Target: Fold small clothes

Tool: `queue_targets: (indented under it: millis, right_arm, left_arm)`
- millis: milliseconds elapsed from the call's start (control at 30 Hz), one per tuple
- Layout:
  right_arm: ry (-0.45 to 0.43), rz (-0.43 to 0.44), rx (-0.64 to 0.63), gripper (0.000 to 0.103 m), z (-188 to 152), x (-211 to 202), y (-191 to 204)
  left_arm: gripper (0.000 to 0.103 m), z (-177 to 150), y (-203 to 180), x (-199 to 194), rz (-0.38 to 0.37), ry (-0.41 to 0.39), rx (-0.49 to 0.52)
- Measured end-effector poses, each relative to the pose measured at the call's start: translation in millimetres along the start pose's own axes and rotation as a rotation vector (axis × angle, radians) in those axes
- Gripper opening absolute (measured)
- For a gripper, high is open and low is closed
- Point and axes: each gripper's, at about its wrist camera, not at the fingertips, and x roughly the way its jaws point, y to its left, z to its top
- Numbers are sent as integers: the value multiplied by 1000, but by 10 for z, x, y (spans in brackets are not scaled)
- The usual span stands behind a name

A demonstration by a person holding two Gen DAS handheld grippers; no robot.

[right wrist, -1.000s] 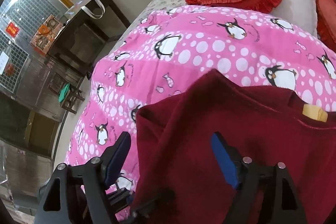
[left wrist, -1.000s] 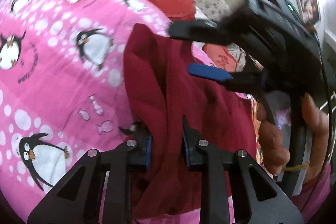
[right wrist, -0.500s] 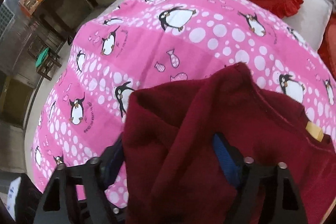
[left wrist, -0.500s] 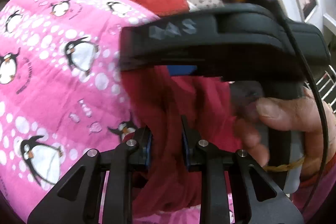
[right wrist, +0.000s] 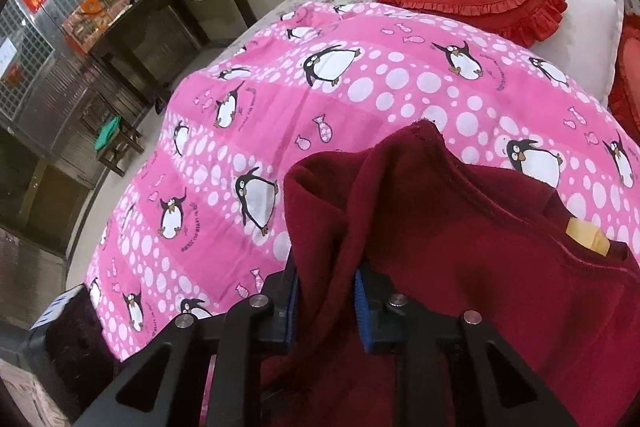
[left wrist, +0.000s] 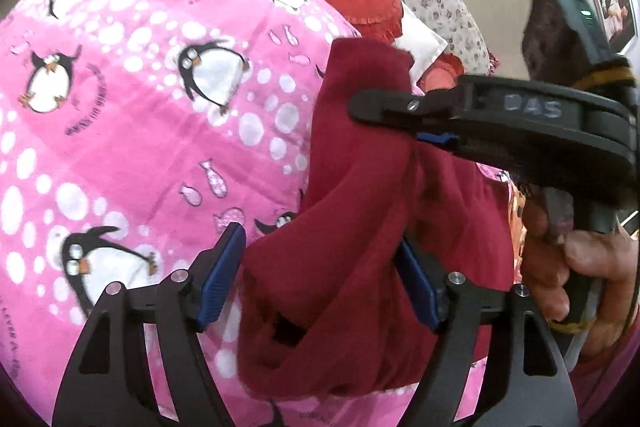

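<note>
Your right gripper has just closed, clamping the maroon garment; your left gripper has just opened, with cloth loose between its spread jaws.

A dark red garment, bunched and creased, is spread over a pink penguin blanket. A raised fold is pinched between the right claw. Its yellow tag is seen right of that claw.

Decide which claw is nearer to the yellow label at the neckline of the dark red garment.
Right. The right claw pinches a fold of the dark red garment beside the yellow label. The left claw straddles another bunch of it; no label shows there.
</note>
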Motion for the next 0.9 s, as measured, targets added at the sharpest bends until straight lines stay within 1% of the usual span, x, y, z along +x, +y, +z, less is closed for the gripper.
queue_targets:
  millis: [33,67,100,133,167,200,367,567,700,733,900]
  right_arm:
    - [-6,8,2,22,-9,-29,-14]
    - [-11,10,2,21,-16,-41,-9]
    - [-22,13,2,21,-27,-87,-23]
    - [-29,16,3,21,-36,-124,-38]
    - [-37,19,5,21,-44,-164,-59]
    - [-46,25,7,21,-52,-225,-80]
    - [-91,29,13,20,-91,-503,-179]
    - [-152,1,30,19,-205,-945,-405]
    - [-201,-17,68,18,-372,-1271,-686]
    - [-212,-21,78,18,-413,-1336,-757]
    - [-263,-33,138,17,-642,-1645,-1119]
  left_arm:
    - [67,-12,-20,12,-13,16,-4]
    - [53,-33,-67,-5,-23,24,-3]
    - [48,-42,-134,2,-28,23,13]
    - [45,-52,-186,-26,-31,14,32]
    - [40,-60,-244,-57,-31,5,54]
    - [38,-56,-319,-80,-29,-4,80]
    - [33,-38,-682,-186,-29,-9,137]
    - [31,-61,-1145,-179,-38,5,213]
    - [31,-131,-1516,-97,-58,25,266]
    - [31,-154,-1588,-76,-57,32,263]
    - [31,-289,-2019,124,-81,69,311]
